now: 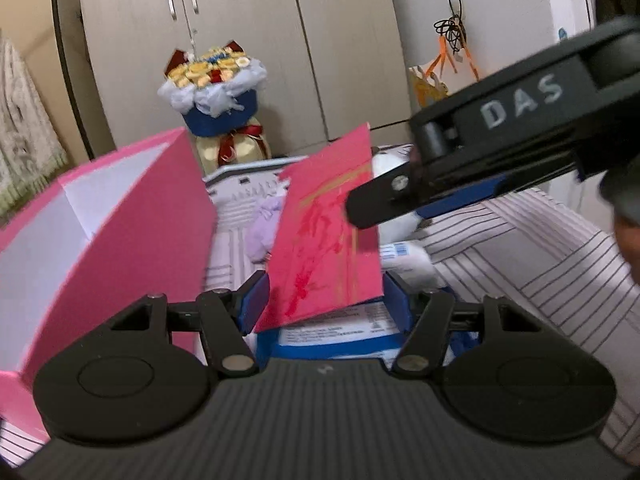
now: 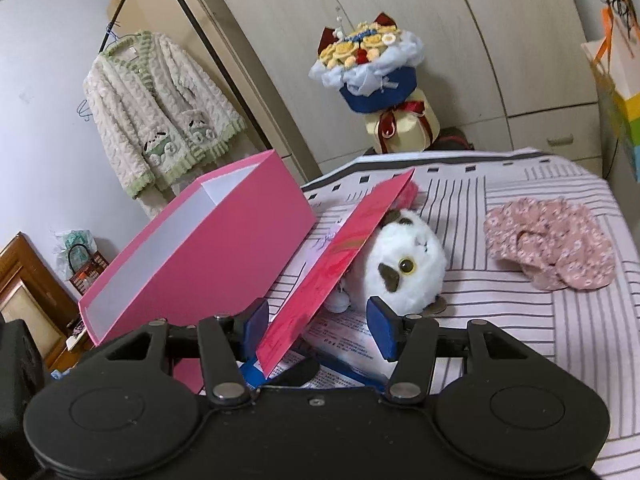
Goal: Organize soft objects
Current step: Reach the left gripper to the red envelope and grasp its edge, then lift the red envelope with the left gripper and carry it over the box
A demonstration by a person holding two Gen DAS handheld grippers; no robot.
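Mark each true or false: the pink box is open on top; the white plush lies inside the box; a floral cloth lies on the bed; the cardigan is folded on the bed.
1. The pink box is open on top. True.
2. The white plush lies inside the box. False: it lies on the striped bed, beside a red card.
3. A floral cloth lies on the bed. True.
4. The cardigan is folded on the bed. False: it hangs on a rack.

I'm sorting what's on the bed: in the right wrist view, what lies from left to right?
Pink box → red card → white plush toy → pink floral fabric.
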